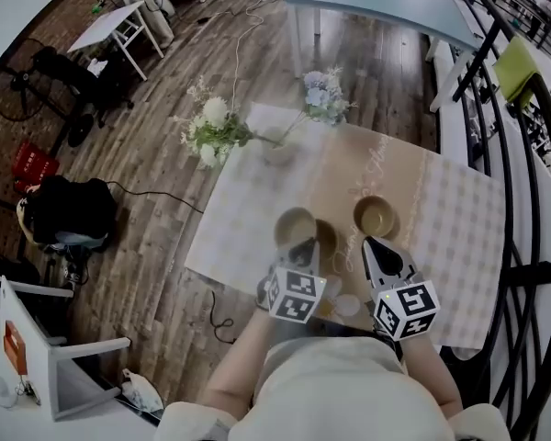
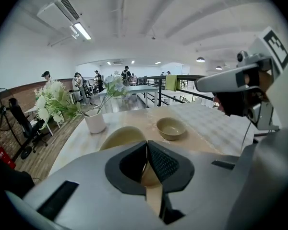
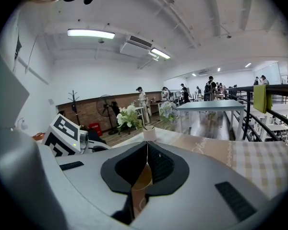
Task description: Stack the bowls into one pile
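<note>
Table (image 1: 459, 219), checked cloth.
Flower vase (image 1: 277, 147): far edge, left.
Left bowl (image 1: 295, 227): upright, just beyond left gripper (image 1: 303, 249), whose jaws are together and empty.
Right bowl (image 1: 375, 216): upright, apart from the first, near right gripper (image 1: 368, 243), whose jaws are together and empty.

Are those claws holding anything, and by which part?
The left gripper pinches a beige bowl by its near rim. The right gripper is shut and empty.
</note>
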The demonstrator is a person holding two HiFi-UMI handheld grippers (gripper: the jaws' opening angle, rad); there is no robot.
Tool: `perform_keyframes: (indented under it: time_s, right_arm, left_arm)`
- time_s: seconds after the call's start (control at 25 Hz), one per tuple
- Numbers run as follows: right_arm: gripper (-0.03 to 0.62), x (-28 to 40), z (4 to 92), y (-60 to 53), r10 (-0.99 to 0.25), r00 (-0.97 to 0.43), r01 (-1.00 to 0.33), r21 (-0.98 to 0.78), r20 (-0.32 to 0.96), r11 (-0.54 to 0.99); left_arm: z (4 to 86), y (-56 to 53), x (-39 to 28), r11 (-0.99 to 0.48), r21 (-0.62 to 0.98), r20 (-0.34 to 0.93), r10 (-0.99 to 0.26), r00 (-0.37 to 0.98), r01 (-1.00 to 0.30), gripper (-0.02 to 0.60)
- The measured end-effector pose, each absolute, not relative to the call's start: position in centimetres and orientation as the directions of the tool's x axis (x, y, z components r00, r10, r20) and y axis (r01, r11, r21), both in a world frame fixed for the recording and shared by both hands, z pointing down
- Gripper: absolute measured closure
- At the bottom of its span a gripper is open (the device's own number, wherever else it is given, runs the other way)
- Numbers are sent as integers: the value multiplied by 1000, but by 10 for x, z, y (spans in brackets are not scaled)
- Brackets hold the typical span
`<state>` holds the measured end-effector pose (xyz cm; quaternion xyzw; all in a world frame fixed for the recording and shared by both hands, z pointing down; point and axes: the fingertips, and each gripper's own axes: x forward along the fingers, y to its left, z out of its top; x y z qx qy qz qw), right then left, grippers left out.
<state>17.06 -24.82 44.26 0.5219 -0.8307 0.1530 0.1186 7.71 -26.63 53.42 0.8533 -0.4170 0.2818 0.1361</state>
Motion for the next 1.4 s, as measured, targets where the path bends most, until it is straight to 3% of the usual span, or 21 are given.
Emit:
perform_keyframes:
  time_s: [0.88, 1.08, 1.4]
  right_arm:
    - [592, 209, 465, -233, -773, -498, -866, -177, 393, 468]
    - [592, 213, 470, -233, -760, -511, -857, -175, 402, 484]
    - [592, 224, 483, -245, -747, -508, -856, -150, 430, 495]
  left_arm:
    - [578, -248, 126, -551, 11, 675, -612, 412, -835, 567]
    - [580, -243, 129, -535, 51, 676, -603, 423, -843, 506]
    - [568, -237, 125, -465, 99, 649, -640, 411, -880, 508]
